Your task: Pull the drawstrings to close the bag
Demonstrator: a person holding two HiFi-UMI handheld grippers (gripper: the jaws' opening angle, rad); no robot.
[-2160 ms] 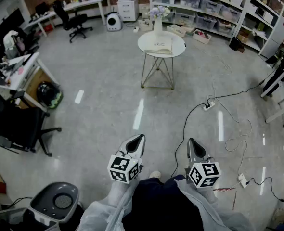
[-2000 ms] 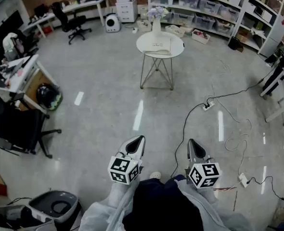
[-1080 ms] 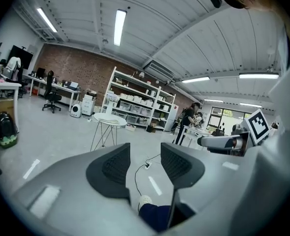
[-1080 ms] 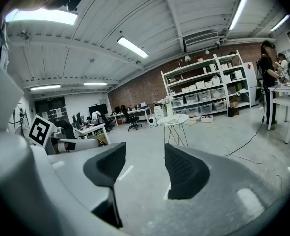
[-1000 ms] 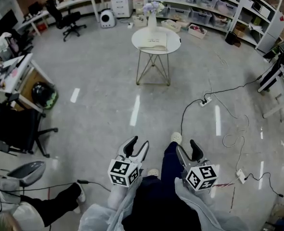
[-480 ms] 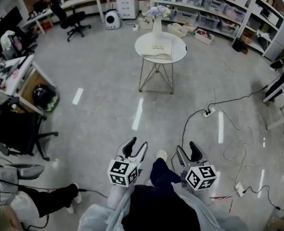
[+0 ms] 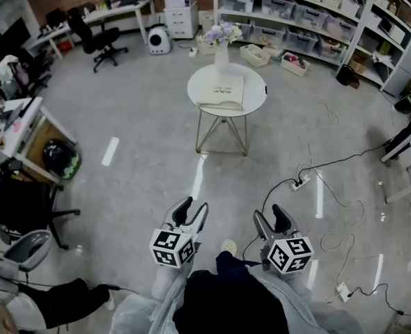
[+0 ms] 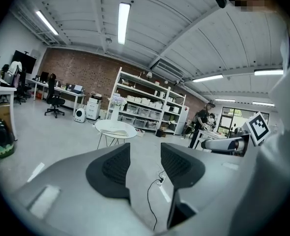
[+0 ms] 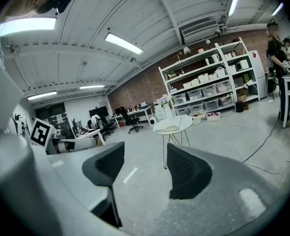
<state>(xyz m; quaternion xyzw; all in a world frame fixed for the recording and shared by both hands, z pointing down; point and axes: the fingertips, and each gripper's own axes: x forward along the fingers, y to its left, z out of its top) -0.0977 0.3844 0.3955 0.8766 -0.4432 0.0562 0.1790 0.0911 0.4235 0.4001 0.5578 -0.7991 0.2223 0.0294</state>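
Nothing done yet: bag point(image 7: 221, 91) seen untouched on far surface point(image 7: 256, 100), L gripper point(image 7: 189, 213) & R gripper point(image 7: 274, 219) held w/ fingers point(image 8: 108, 168) spread, empty.

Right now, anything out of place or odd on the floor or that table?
Only the floor: loose cables and a power strip sprawl across the open walkway right of the round table. The bag lies flat on it, nothing spilled. The left gripper and right gripper are open and empty.

We find the pale bag point(image 7: 221, 91) on the round table point(image 7: 256, 93) too small for any detail; a bystander's leg point(image 7: 66, 303) is cropped.
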